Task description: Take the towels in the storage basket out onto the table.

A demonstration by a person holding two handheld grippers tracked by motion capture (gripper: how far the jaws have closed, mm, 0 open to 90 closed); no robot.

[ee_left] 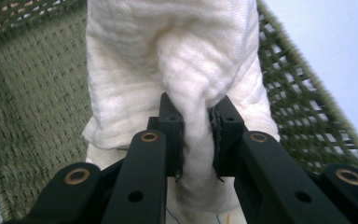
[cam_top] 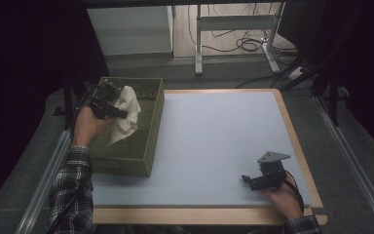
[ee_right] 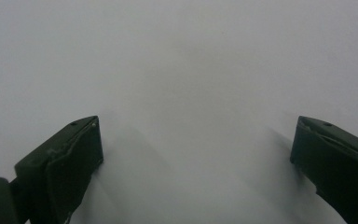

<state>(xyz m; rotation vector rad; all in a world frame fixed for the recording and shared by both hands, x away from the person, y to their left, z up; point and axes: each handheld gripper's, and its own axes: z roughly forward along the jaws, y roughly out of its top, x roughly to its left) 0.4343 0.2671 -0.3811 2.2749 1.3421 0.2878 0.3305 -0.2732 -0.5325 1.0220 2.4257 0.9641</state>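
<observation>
White cloth [cam_top: 125, 113] clamped in left tongs [ee_left: 196, 135] above basket rim [cam_top: 157, 117]; right tongs [ee_right: 196, 154] agape (bare mat [cam_top: 214, 141] around).

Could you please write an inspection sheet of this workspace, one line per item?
Surface: pale blue mat on a wood-edged table, bare in the middle.
Job's things: white cloth lifted over the green woven basket at the mat's left edge.
Clutter: nothing seen.
Grippers: left gripper shut on the cloth; right gripper open, low over the mat at the near right.
Cables: black cables on the floor behind the table.
Surroundings: white table legs beyond, dark curtains at both sides.
</observation>
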